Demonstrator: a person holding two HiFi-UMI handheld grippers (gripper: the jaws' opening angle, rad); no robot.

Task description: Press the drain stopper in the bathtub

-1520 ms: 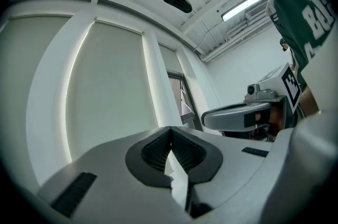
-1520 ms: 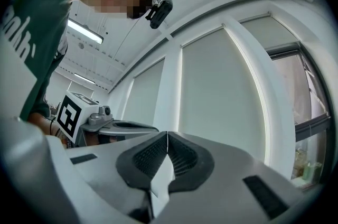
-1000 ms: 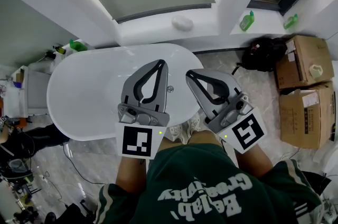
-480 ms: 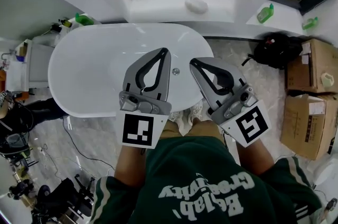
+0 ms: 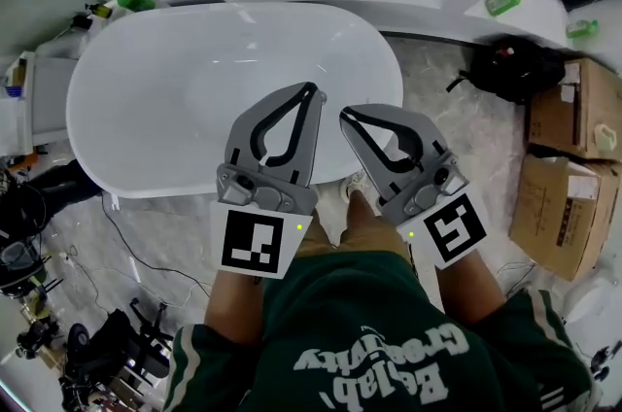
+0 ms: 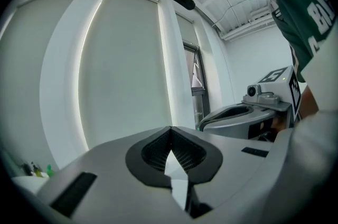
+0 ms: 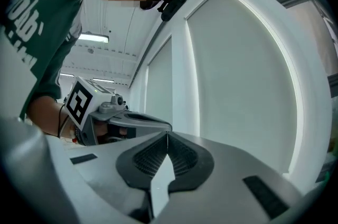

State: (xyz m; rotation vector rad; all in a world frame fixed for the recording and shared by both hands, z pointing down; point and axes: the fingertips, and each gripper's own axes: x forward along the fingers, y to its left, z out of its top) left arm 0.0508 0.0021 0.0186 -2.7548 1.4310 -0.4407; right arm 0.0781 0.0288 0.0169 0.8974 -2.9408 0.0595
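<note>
The left claw (image 5: 312, 91) and right claw (image 5: 344, 115), both clenched on nothing, are held over the bathtub (image 5: 146, 99), seemingly readied to press its drain stopper, perhaps hidden behind them.

The person wears a dark green shirt (image 5: 350, 318) with white lettering (image 5: 374, 360) and white stripes down the sleeve (image 5: 190, 363). The grey plastic left gripper (image 5: 313, 91) and right gripper (image 5: 346, 117) have fingers (image 5: 307, 148) lined in ribbed black. Each carries a white cube with a black square marker (image 5: 255, 243) and a small green lamp (image 5: 298, 227).
</note>
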